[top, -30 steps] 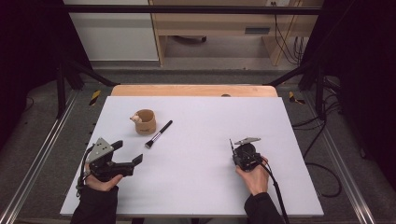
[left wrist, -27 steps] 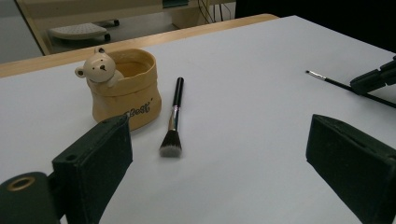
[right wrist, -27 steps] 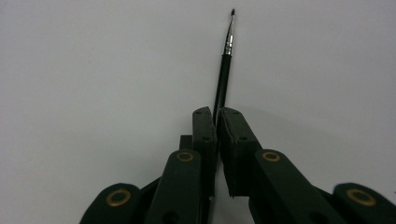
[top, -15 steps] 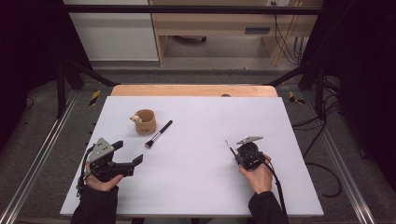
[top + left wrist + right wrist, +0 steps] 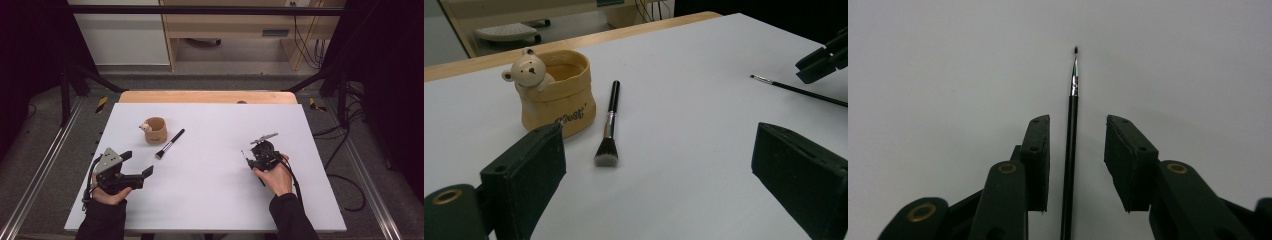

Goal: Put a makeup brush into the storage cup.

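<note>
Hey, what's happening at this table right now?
A person holds a claw in each hand over a white table. The right claw has just been opening; a thin brush runs between its jaws with a gap on both sides, so nothing grips it. The left claw is open and faces a yellow bear pot and a makeup brush lying beside the pot.

thin black brush (image 5: 1071,120), flat on table

A lab: metal frame (image 5: 65,85) around white table (image 5: 210,200) (cables (image 5: 305,45) behind)
</note>
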